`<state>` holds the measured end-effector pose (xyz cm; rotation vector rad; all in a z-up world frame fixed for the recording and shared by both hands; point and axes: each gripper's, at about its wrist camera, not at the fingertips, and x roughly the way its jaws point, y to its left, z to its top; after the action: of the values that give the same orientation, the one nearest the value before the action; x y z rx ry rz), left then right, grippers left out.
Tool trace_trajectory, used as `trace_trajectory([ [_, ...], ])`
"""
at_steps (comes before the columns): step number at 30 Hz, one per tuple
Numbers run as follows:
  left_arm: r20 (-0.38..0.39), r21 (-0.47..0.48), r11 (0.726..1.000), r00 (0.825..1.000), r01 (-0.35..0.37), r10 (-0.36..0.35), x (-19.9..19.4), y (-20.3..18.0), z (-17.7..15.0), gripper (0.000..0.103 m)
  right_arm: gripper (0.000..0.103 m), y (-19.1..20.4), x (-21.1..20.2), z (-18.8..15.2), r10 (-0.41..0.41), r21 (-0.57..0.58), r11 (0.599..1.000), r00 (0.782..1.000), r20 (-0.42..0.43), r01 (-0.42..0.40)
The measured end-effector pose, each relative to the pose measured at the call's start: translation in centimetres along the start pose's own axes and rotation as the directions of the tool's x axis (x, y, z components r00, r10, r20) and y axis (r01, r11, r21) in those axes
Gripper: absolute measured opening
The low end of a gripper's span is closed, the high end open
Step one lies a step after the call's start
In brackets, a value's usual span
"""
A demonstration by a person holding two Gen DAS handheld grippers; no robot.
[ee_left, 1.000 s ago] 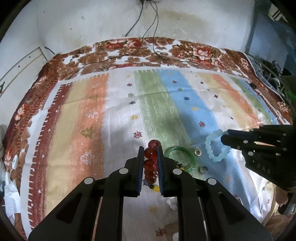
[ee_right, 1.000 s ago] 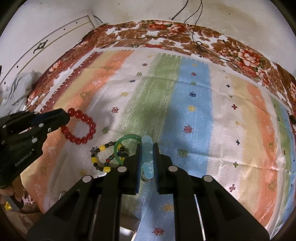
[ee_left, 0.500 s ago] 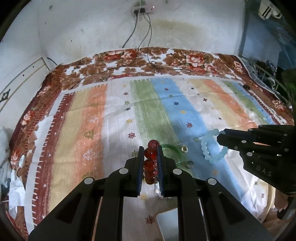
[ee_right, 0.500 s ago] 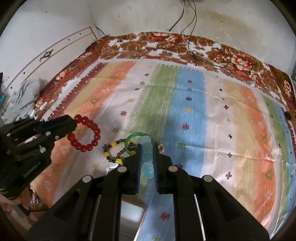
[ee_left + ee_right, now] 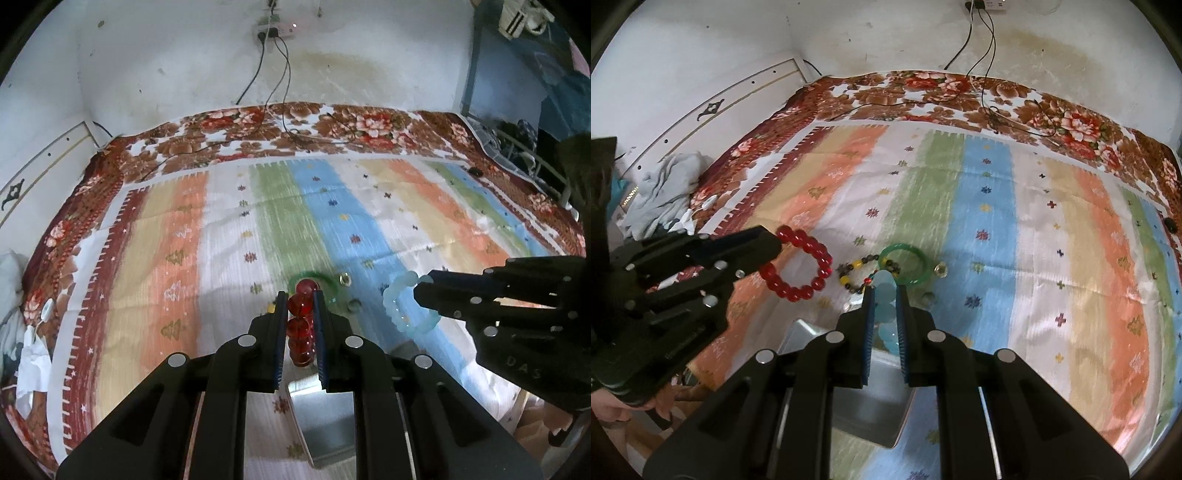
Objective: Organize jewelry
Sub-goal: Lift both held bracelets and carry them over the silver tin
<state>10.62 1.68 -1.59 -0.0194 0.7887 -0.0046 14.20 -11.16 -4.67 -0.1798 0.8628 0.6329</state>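
My left gripper (image 5: 300, 295) is shut on a red bead bracelet (image 5: 300, 321), held above the striped cloth; it also shows in the right wrist view (image 5: 801, 264). My right gripper (image 5: 884, 291) is shut on a pale blue bead bracelet (image 5: 886, 314), also seen in the left wrist view (image 5: 397, 306). On the cloth lie a green bangle (image 5: 905, 267), a mixed dark and yellow bead bracelet (image 5: 855, 277) and two small rings (image 5: 940, 270). A metal tray (image 5: 864, 398) sits below both grippers, near the front edge.
A striped cloth (image 5: 997, 221) covers a floral bedspread (image 5: 960, 92). Cables (image 5: 990, 103) trail from a wall socket onto the far side. Crumpled grey clothes (image 5: 661, 188) lie at the left edge. A small dark object (image 5: 1169, 223) sits at the far right.
Both grippers have lifted and drawn back toward the front edge with their bracelets. The metal tray has come into view below them.
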Motion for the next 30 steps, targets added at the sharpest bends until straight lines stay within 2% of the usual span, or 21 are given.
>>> trace_trajectory([
  [7, 0.013, 0.018, 1.0, 1.0, -0.005, 0.005, -1.4, -1.1, -1.2, 0.013, 0.013, 0.4, -2.0, -2.0, 0.022, 0.02, 1.0, 1.0, 0.008, -0.022],
  [13, 0.012, -0.003, 1.0, 1.0, -0.004, 0.004, -2.0, -1.3, -2.2, 0.013, 0.013, 0.3, -1.8, -3.6, 0.023, 0.032, 0.999, 1.0, -0.015, -0.022],
  [30, -0.028, -0.004, 1.0, 0.999, 0.029, -0.029, -1.3, -1.6, -2.9, 0.013, 0.013, 0.2, -1.3, -3.9, 0.036, 0.039, 0.999, 0.999, -0.036, -0.034],
])
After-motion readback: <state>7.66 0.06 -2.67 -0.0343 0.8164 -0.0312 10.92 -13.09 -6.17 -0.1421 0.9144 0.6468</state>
